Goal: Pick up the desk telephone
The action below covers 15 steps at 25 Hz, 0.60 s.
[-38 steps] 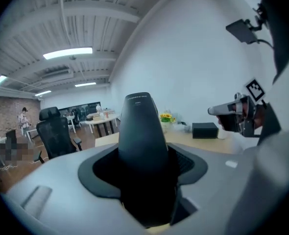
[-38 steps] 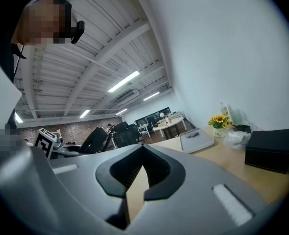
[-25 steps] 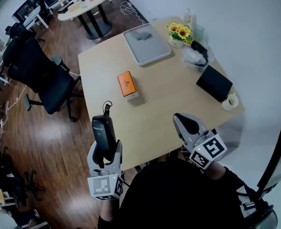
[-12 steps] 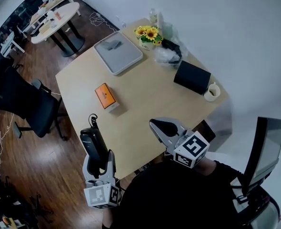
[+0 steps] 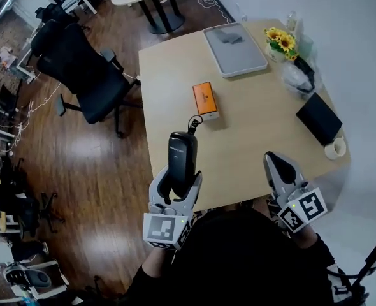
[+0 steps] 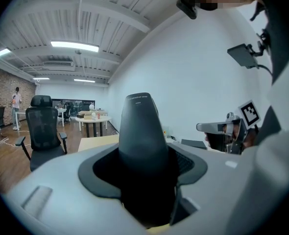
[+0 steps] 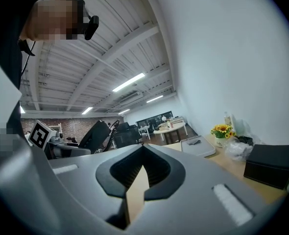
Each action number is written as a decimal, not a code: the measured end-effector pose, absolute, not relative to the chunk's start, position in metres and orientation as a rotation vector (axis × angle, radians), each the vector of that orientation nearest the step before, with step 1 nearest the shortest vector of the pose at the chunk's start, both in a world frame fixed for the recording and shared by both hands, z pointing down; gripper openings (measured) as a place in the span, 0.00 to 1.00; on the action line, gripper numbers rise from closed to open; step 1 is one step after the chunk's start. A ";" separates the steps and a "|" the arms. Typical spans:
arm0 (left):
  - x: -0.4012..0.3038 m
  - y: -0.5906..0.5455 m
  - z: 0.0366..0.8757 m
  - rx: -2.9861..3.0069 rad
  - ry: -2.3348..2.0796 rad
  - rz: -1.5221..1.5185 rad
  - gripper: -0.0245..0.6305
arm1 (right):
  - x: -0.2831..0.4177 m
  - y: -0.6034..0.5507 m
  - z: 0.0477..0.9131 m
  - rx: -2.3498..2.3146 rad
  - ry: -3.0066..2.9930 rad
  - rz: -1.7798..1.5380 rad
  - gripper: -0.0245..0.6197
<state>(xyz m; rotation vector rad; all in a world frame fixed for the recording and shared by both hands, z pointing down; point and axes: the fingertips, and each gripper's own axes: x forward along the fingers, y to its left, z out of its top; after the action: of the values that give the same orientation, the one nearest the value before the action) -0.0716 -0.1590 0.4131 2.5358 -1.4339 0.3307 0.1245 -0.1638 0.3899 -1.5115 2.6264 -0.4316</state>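
The black telephone handset (image 5: 181, 157) stands upright between the jaws of my left gripper (image 5: 176, 189), which is shut on its lower half. A short curled cord (image 5: 194, 123) hangs from its far end. This hold is above the near left edge of the wooden table (image 5: 258, 132). In the left gripper view the handset (image 6: 140, 131) fills the middle between the jaws. My right gripper (image 5: 278, 166) hovers over the table's near right edge, shut with nothing in it. The right gripper view shows its jaws closed, and the handset (image 7: 93, 136) off to the left.
On the table lie an orange box (image 5: 204, 99), a grey tray (image 5: 234, 40), a pot of sunflowers (image 5: 282, 41), a plastic bag (image 5: 297, 75), a black box (image 5: 320, 118) and a white cup (image 5: 335, 148). A black office chair (image 5: 79, 69) stands to the left.
The head camera has swung, so the table sits differently in view. The left gripper still grips the handset, now over the table's near edge rather than off to its left. The right gripper stays shut.
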 end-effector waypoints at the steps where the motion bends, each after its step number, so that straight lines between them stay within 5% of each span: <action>1: -0.073 -0.158 0.419 2.537 -1.436 0.337 0.44 | 0.124 -0.165 0.391 -1.506 2.631 -0.433 0.04; 15: -0.082 -0.159 0.413 2.527 -1.460 0.340 0.44 | 0.113 -0.164 0.395 -1.491 2.664 -0.436 0.04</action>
<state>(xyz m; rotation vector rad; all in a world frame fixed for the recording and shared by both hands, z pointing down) -0.0817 -0.1594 0.4130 2.5267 -1.4602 0.3401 0.1129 -0.1640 0.3947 -1.4914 2.6639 -0.4357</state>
